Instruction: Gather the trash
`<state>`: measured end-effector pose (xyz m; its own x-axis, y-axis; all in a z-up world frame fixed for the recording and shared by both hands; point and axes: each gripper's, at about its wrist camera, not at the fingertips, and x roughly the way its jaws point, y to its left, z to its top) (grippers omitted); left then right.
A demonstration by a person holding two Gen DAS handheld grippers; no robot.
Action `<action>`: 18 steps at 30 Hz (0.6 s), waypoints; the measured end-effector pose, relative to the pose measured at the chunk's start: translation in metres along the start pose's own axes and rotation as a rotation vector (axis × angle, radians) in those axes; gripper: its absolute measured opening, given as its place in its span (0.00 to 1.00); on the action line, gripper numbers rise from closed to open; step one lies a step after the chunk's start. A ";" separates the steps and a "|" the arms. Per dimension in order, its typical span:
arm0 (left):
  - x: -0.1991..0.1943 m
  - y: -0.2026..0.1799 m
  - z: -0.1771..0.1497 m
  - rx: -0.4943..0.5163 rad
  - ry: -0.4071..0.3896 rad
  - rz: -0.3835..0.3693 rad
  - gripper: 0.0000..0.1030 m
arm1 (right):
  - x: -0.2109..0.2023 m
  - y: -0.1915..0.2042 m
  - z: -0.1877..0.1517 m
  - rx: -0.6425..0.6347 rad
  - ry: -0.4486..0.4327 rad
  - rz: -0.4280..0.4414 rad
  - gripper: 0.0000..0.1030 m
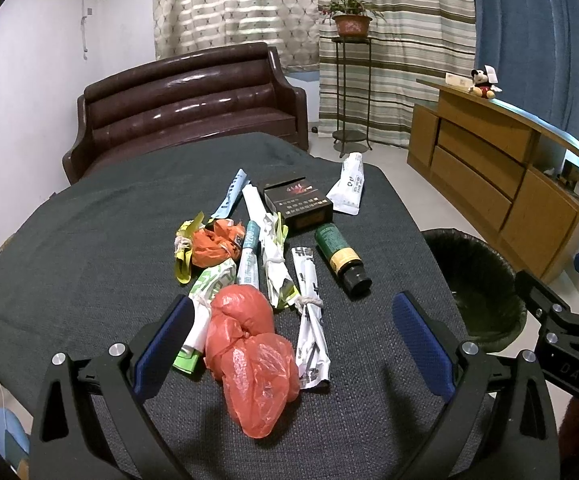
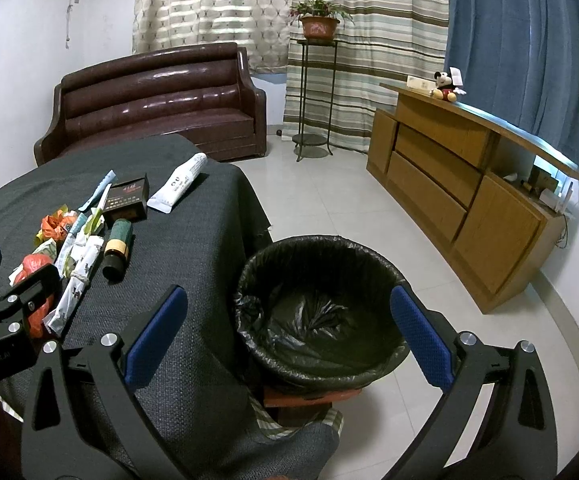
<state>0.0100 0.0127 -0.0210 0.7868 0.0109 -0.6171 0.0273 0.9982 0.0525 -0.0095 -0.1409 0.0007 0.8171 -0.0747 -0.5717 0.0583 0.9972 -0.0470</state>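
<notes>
Left gripper point(image 1: 293, 316) sat nearest the lens, jaws spread wide, nothing pinched. Red plastic bag point(image 1: 249, 352) lay between the blue pads on the dark tablecloth point(image 1: 89, 248); contact with the left pad was hard to judge, probably none. Behind it was the trash pile: tied white wrappers point(image 1: 309, 320), orange crumpled bag point(image 1: 213, 244), green bottle point(image 1: 341, 258) on its side, dark box point(image 1: 299, 204), white tube point(image 1: 349, 184) near the far edge. Right gripper point(image 2: 289, 320) was also spread and empty, hovering over the black-lined bin point(image 2: 321, 308) just beside the table edge.
</notes>
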 end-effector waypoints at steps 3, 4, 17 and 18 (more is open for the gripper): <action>-0.001 -0.001 -0.001 0.000 0.002 0.000 0.94 | 0.000 0.000 0.000 0.000 0.001 -0.001 0.96; -0.002 -0.002 -0.001 0.000 0.002 0.000 0.94 | 0.000 0.000 0.000 0.001 0.001 -0.001 0.96; 0.000 -0.005 0.000 0.007 0.017 -0.017 0.94 | 0.001 -0.003 -0.002 0.001 0.007 -0.003 0.96; -0.001 -0.004 0.000 0.004 0.019 -0.019 0.94 | 0.001 -0.004 -0.002 0.000 0.007 -0.003 0.96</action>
<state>0.0093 0.0082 -0.0208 0.7742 -0.0065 -0.6329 0.0447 0.9980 0.0443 -0.0100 -0.1447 -0.0015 0.8126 -0.0780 -0.5776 0.0611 0.9969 -0.0487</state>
